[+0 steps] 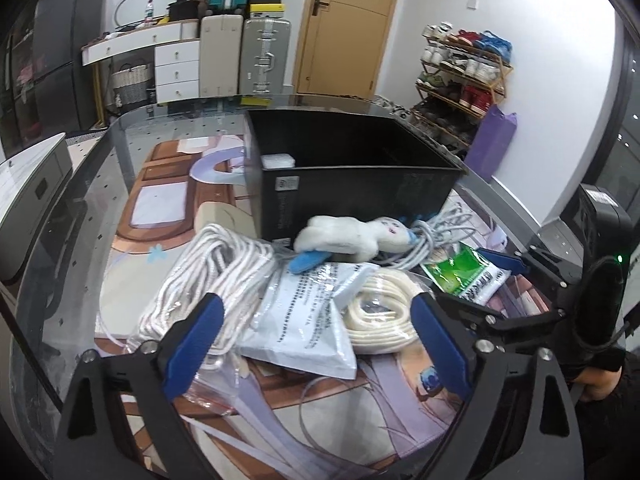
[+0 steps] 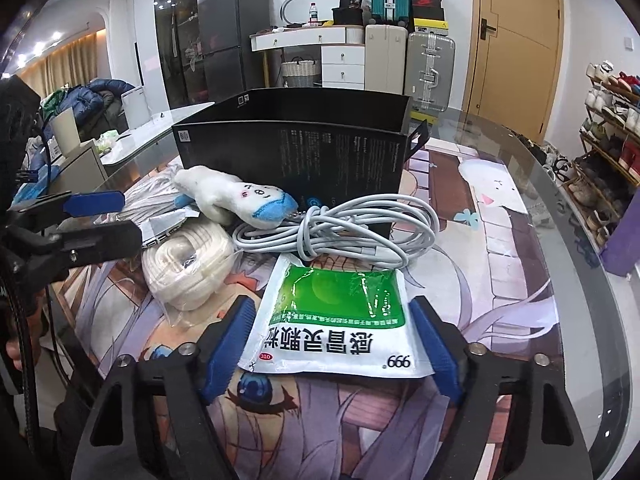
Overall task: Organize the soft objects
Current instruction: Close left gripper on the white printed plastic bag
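The green-and-white sachet (image 2: 332, 320) lies flat in front of the black box (image 2: 296, 152), squarely between the right gripper's (image 2: 334, 336) parted pads, its printed end nearest; the left gripper (image 1: 316, 340) hovers unclosed over the white pouch (image 1: 304, 320).

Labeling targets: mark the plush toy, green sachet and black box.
plush toy (image 2: 240, 196), right wrist view, on its white face.
green sachet (image 2: 340, 312), right wrist view, on its middle.
black box (image 1: 352, 196), left wrist view, on its near wall.

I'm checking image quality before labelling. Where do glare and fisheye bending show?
Left wrist view: the glass table edge bows strongly, and the printed white pouch glints. Right wrist view: glare streaks the green sachet, and the door leans.
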